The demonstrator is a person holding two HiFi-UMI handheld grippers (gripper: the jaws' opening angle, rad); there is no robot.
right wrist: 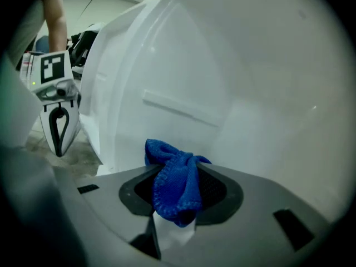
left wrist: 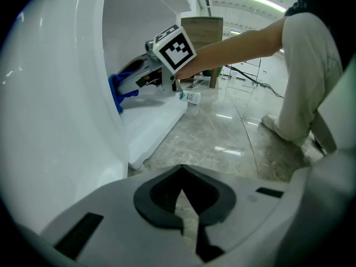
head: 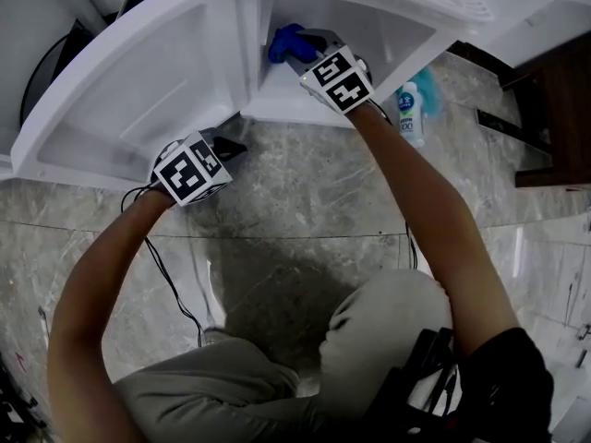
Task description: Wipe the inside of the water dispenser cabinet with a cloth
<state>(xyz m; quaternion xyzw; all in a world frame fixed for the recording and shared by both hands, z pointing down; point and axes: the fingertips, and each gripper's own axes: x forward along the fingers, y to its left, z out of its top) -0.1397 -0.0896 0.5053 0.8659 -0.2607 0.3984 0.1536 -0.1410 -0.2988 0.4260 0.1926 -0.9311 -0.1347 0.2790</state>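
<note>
The white water dispenser cabinet (head: 277, 72) stands open, its door (head: 120, 90) swung out to the left. My right gripper (head: 294, 46) reaches into the cabinet, shut on a blue cloth (head: 284, 41). The right gripper view shows the cloth (right wrist: 175, 182) bunched between the jaws, in front of the white inner walls (right wrist: 222, 93). My left gripper (head: 231, 146) is shut and holds nothing, just outside the cabinet by the door's lower edge. In the left gripper view the right gripper (left wrist: 119, 90) and the cloth (left wrist: 118, 88) show inside the cabinet (left wrist: 144, 127).
A white spray bottle (head: 410, 113) with a teal top lies on the marble floor (head: 305, 192) right of the cabinet. Dark wooden furniture (head: 554, 109) stands at the far right. Cables (head: 171, 284) trail over the floor by the person's knees (head: 388, 312).
</note>
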